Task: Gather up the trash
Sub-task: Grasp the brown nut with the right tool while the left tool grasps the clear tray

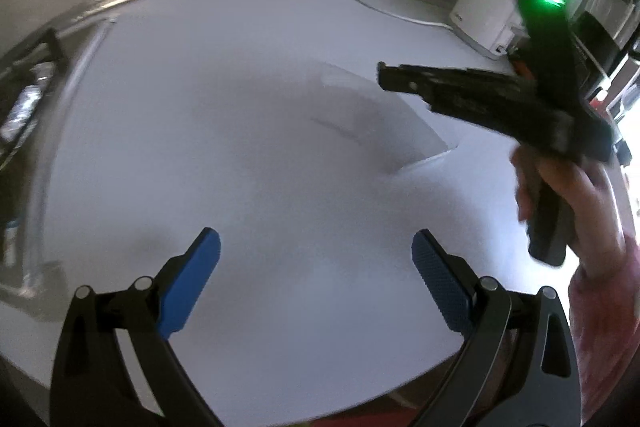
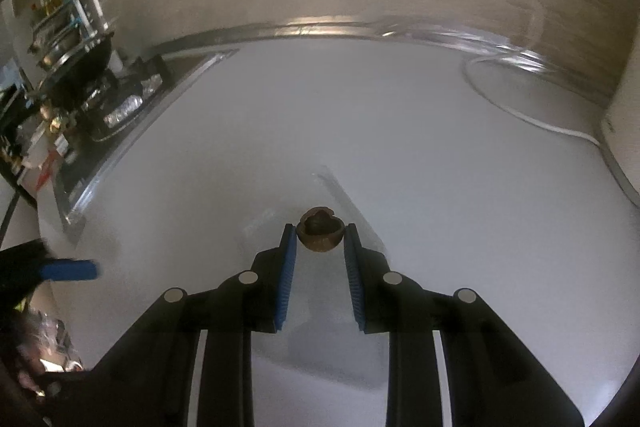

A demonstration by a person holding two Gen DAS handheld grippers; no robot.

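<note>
R gripper [image 2: 320, 231] pinches brown nutshell [image 2: 319, 233] at pad tips over white counter [image 2: 440, 167]; L gripper [image 1: 316, 241] wide open, empty. Grip marginal, so carry slow, level, no squeeze change

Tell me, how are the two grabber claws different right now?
The left gripper has its blue pads spread wide with nothing between them, while the right gripper has its pads close together. The right gripper pinches a small brown nutshell; the left gripper holds nothing and sits over the bare white countertop. Both have black arms and blue fingertips.
</note>
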